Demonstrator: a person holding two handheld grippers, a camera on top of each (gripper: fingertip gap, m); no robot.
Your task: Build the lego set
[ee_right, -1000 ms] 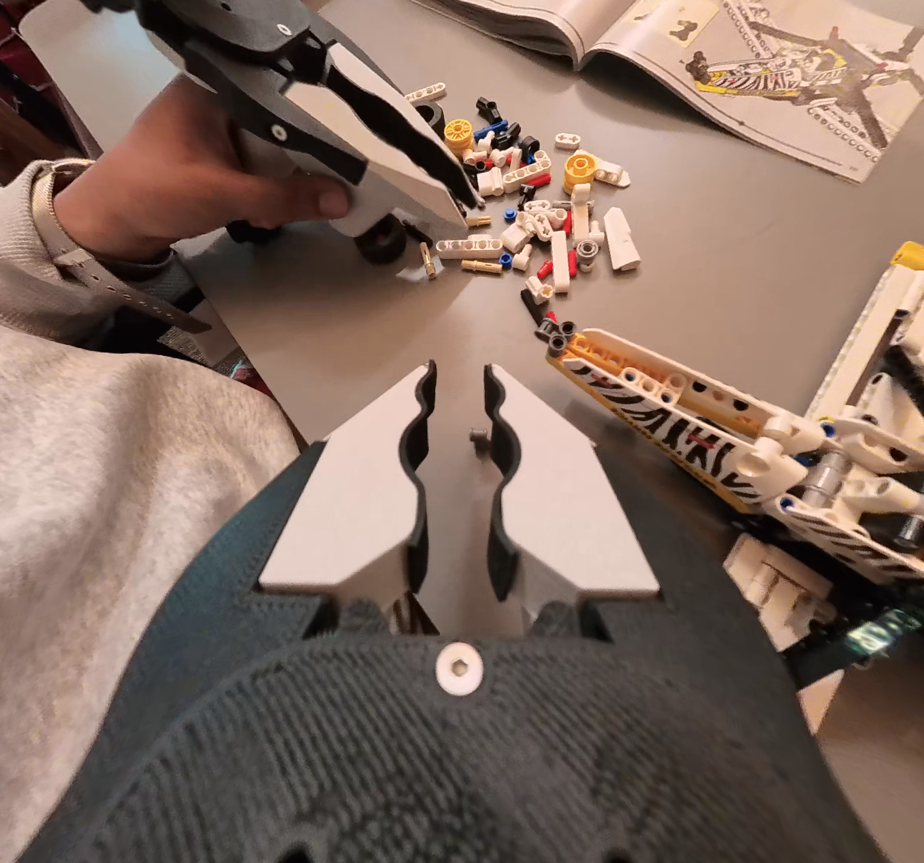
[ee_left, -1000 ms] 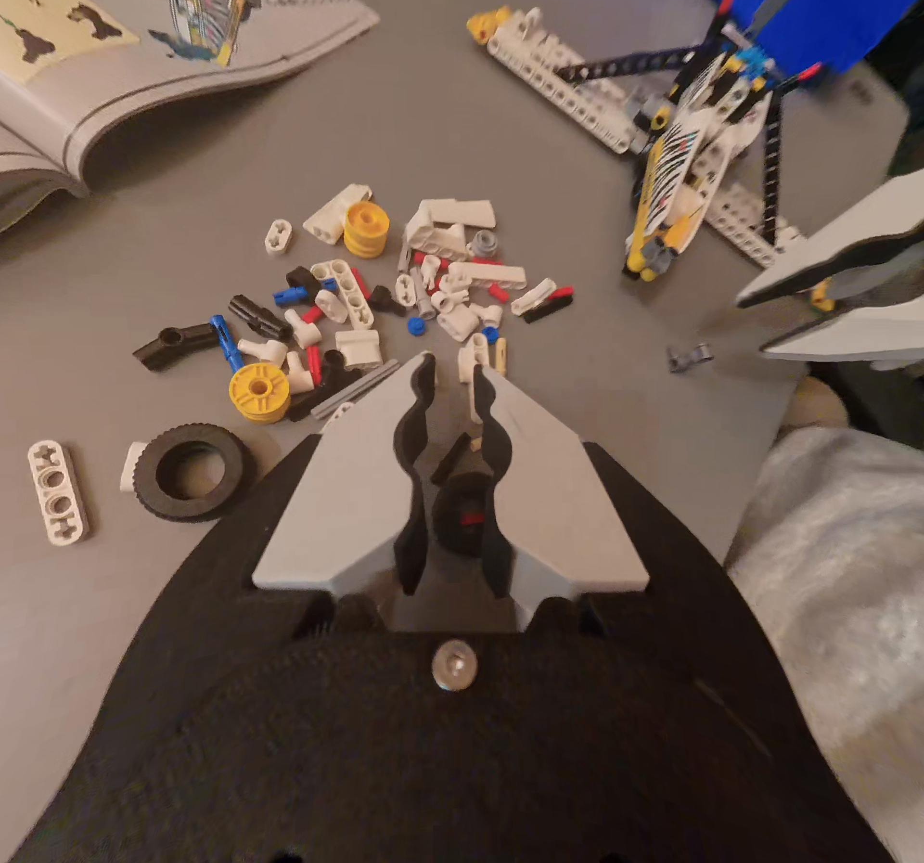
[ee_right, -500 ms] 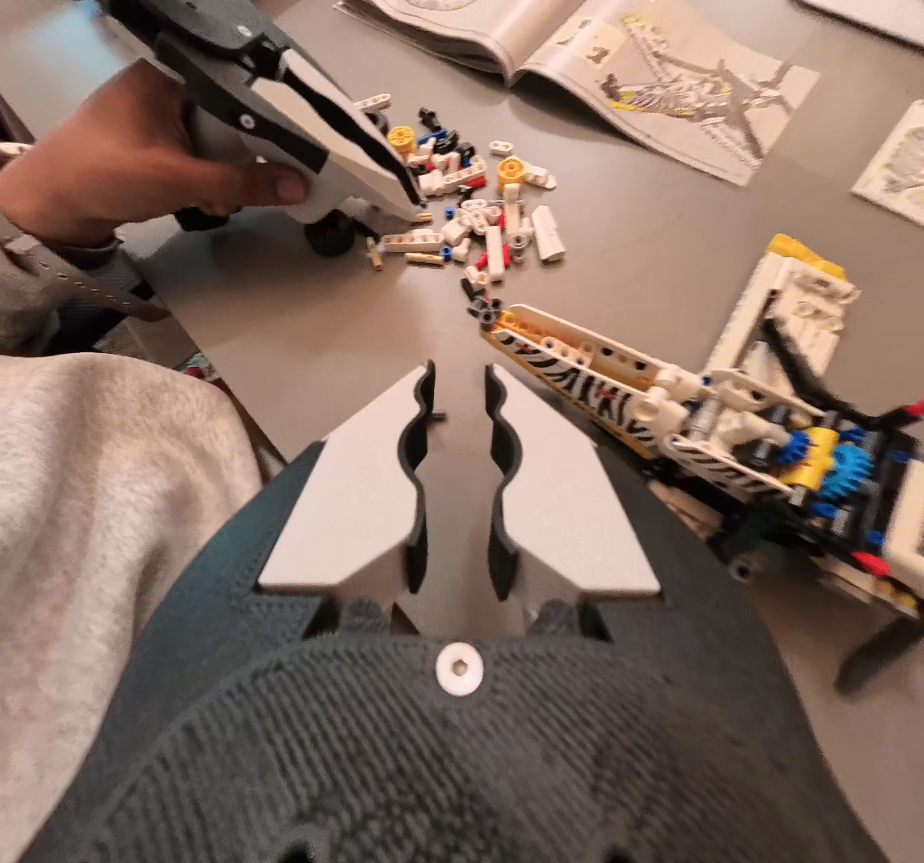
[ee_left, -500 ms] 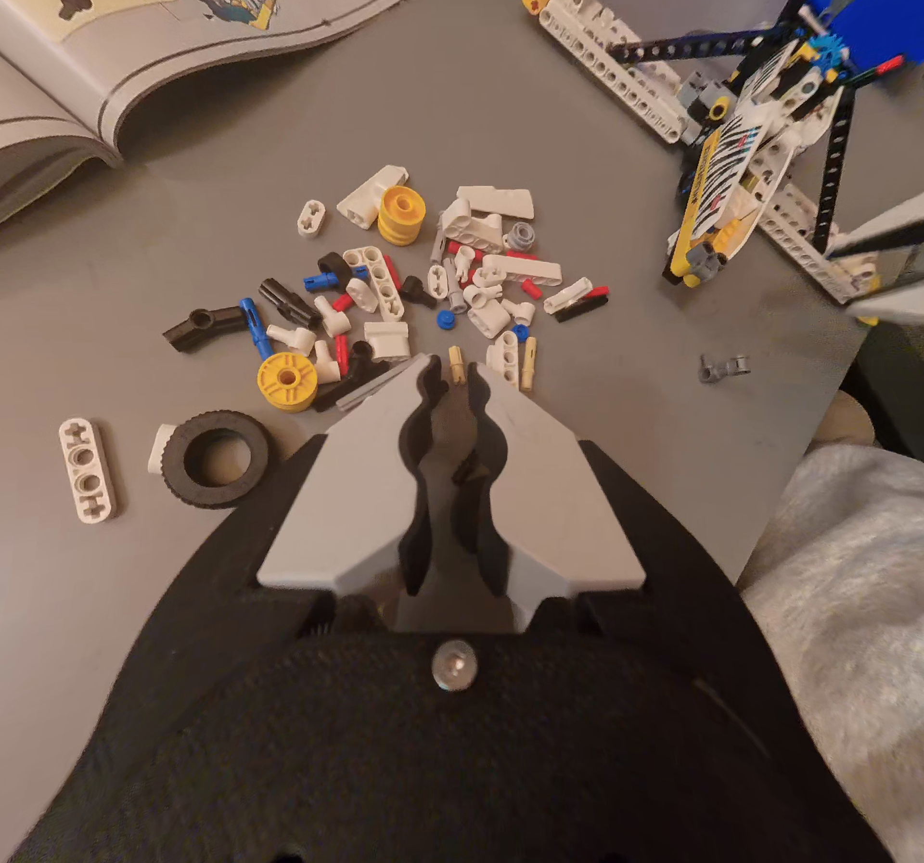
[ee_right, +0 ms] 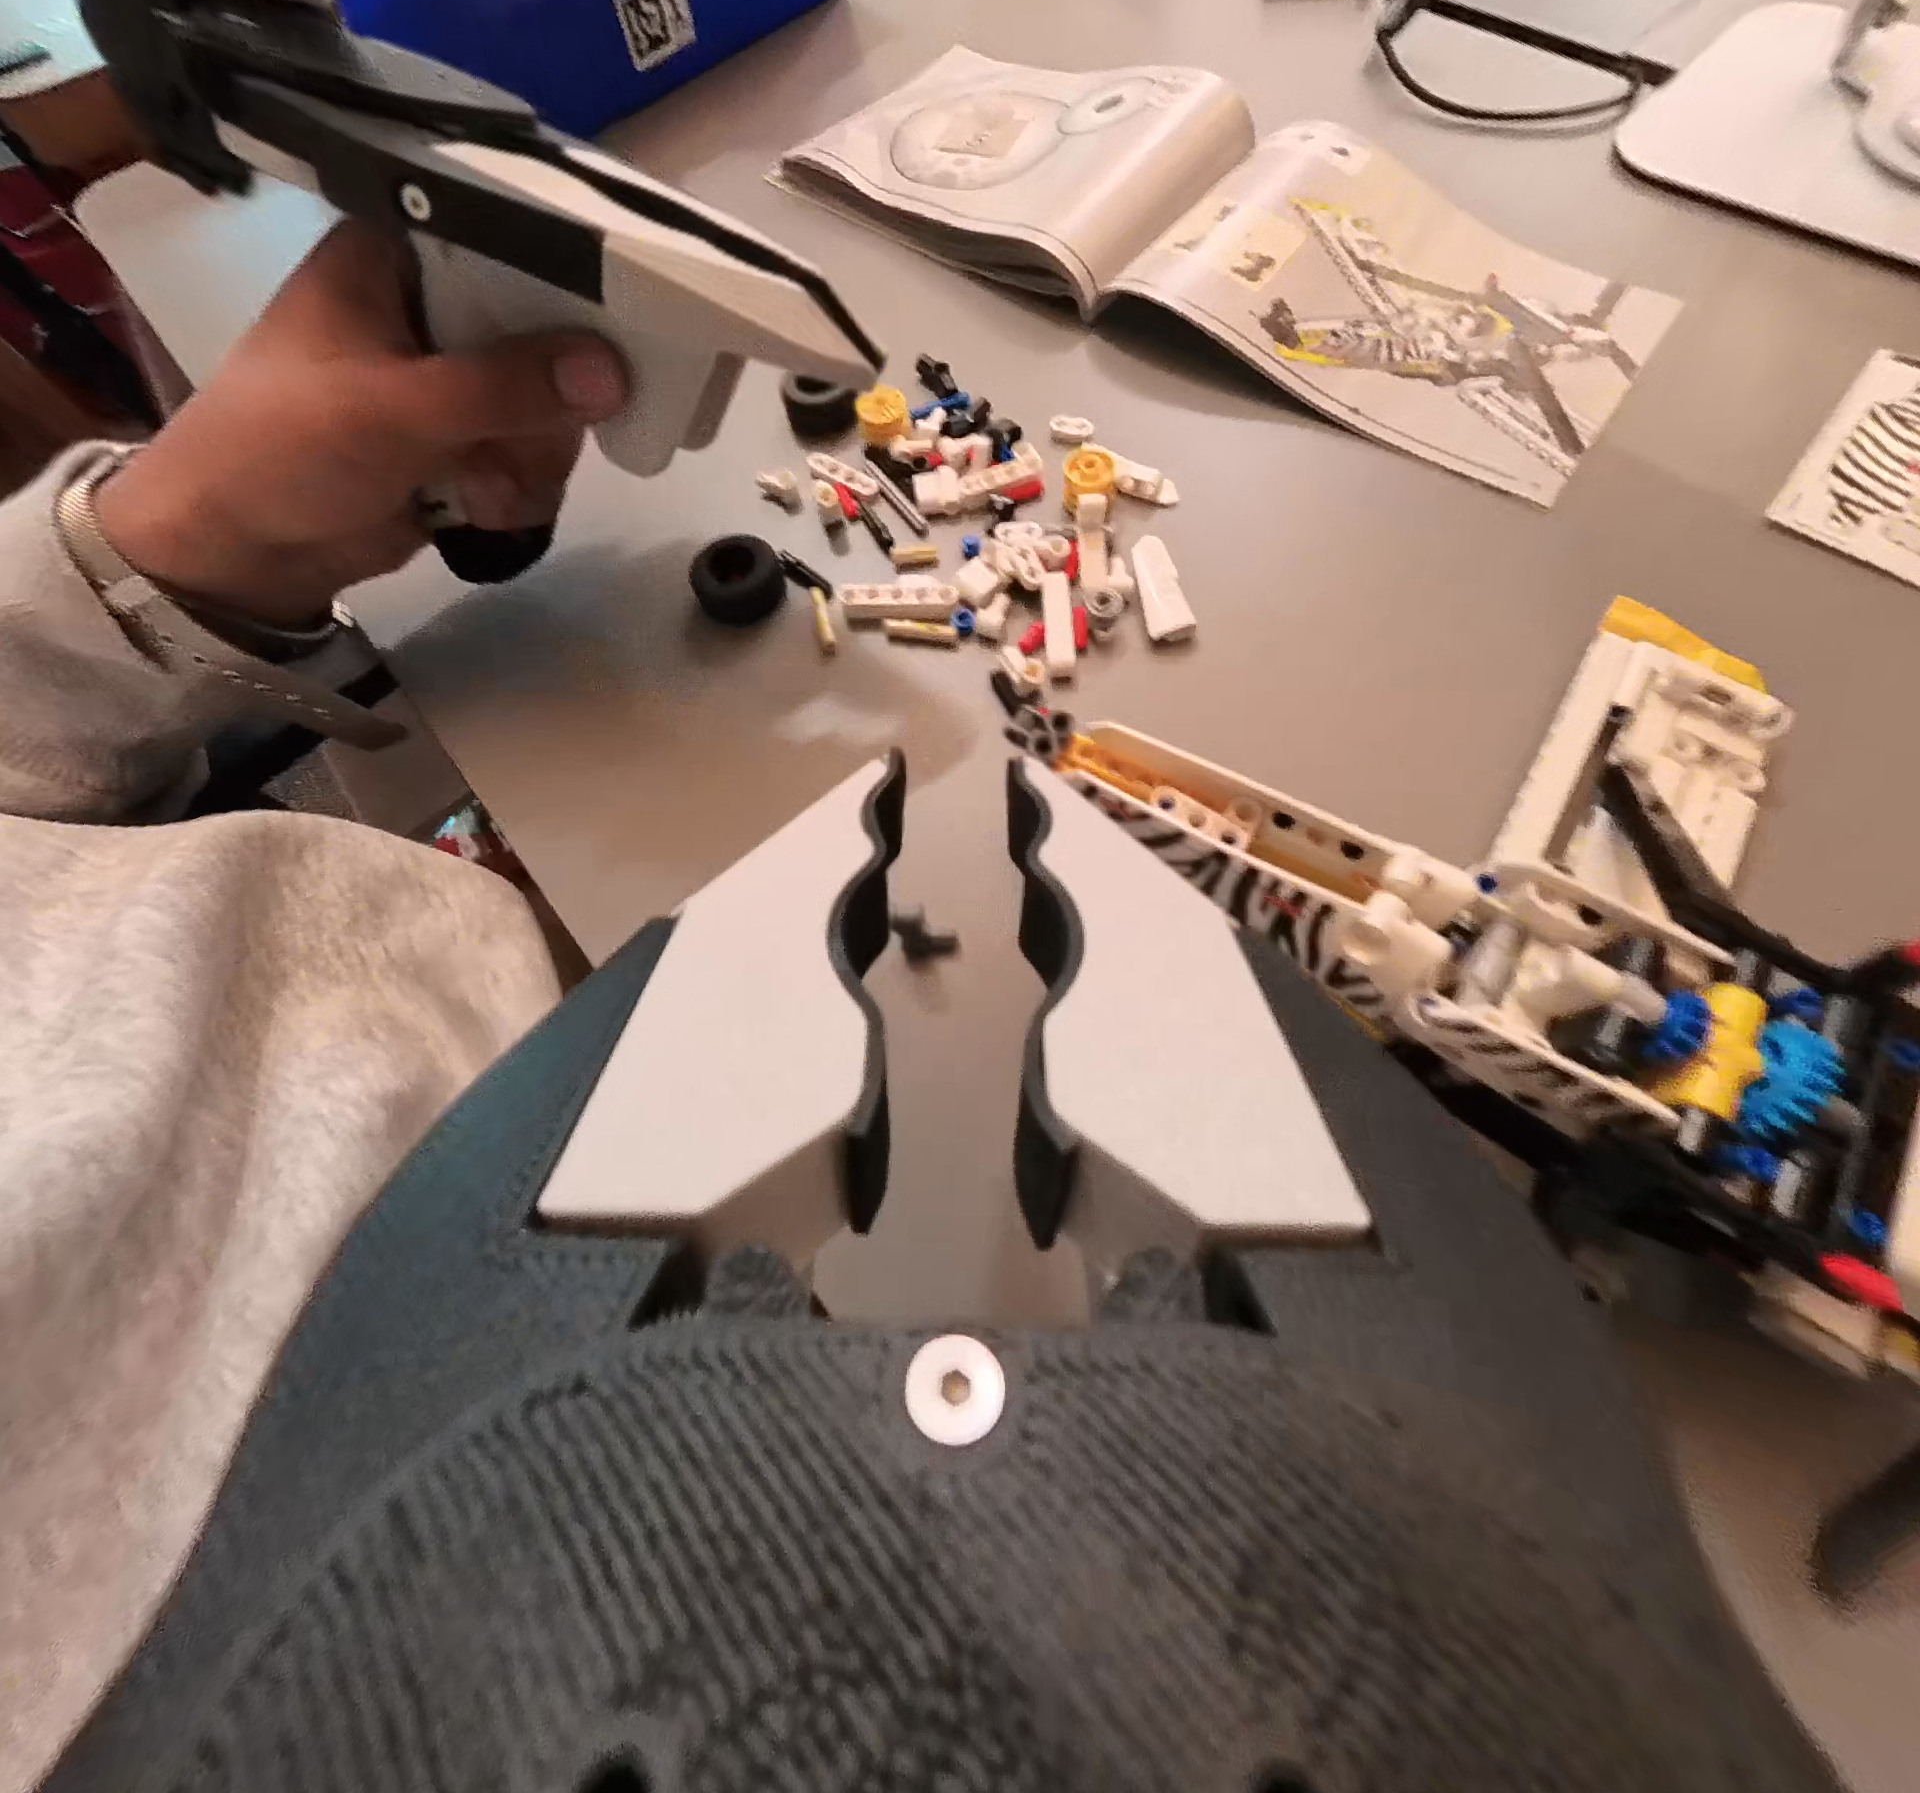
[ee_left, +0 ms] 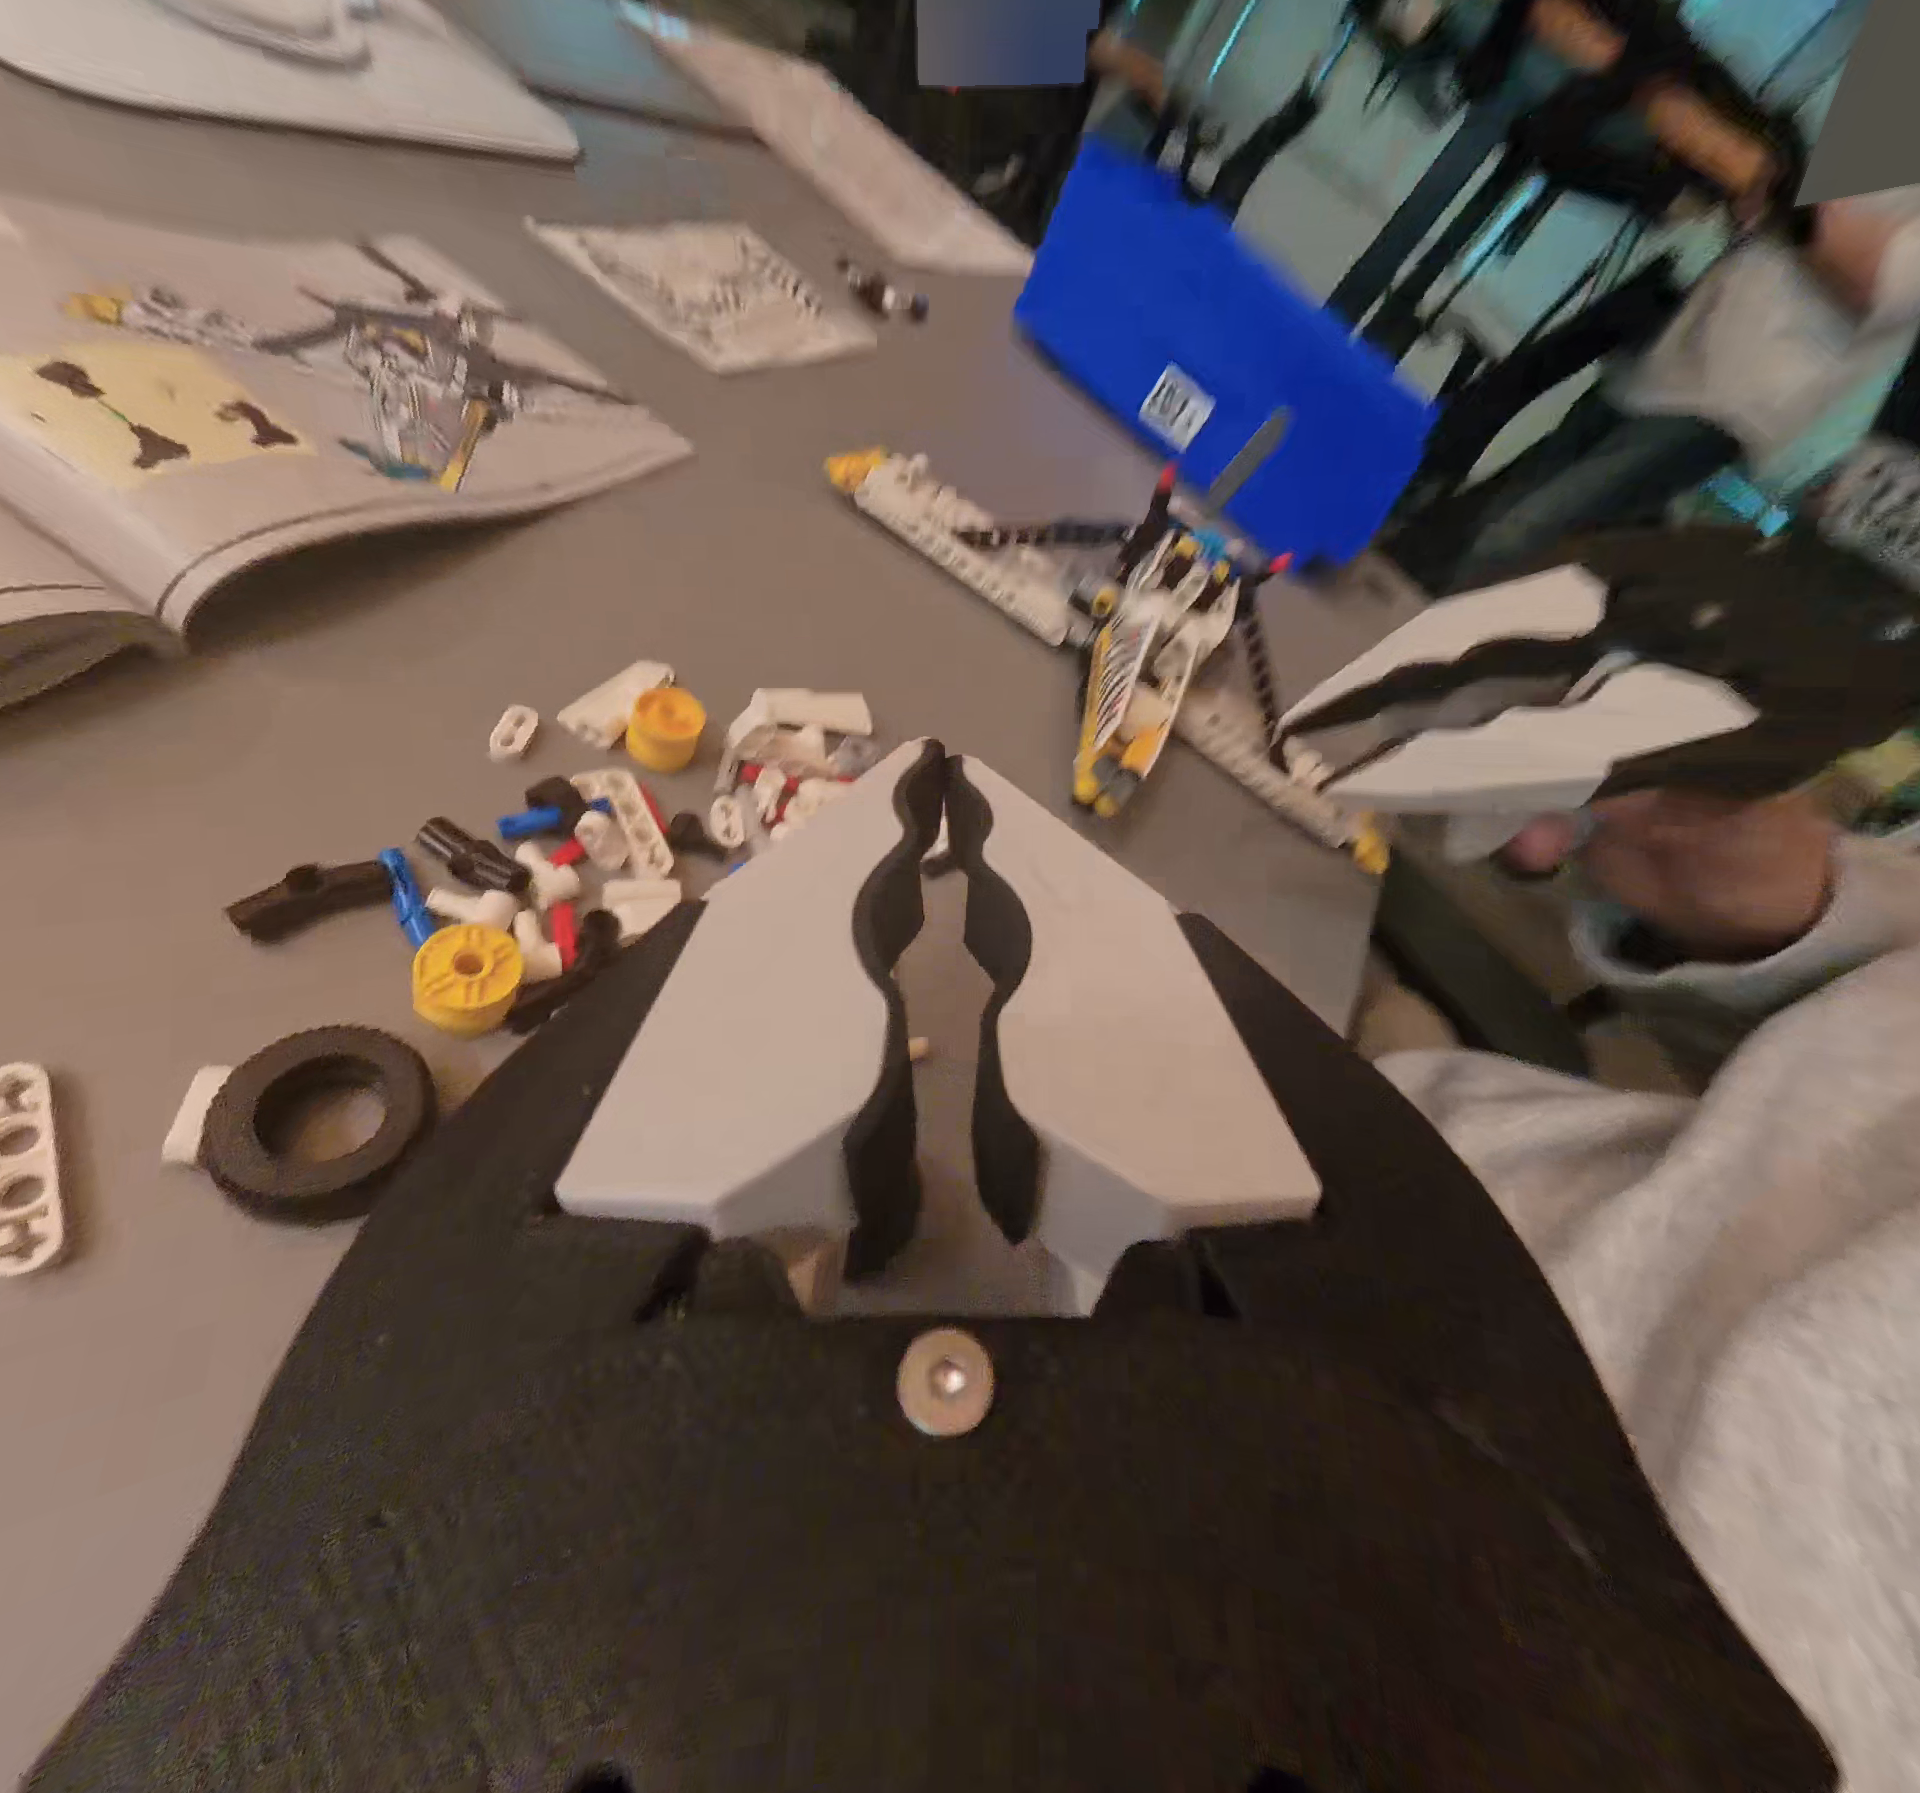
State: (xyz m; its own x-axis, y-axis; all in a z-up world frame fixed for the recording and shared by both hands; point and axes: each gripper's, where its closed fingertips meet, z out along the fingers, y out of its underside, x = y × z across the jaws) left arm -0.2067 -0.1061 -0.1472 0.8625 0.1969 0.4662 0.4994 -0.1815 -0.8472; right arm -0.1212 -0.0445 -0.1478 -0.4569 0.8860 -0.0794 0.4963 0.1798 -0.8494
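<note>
Soft, fairly dim indoor light falls from above, laying faint shadows and one pale patch of glare on the grey desk (ee_right: 894, 715), while wide-angle bending curves the edges of both views and motion blur smears the far background of the left wrist view.

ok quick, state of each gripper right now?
Left gripper: shut, tips meeting above the loose-parts pile; nothing visibly held.
Right gripper: open, empty, low over the grey table.
</note>
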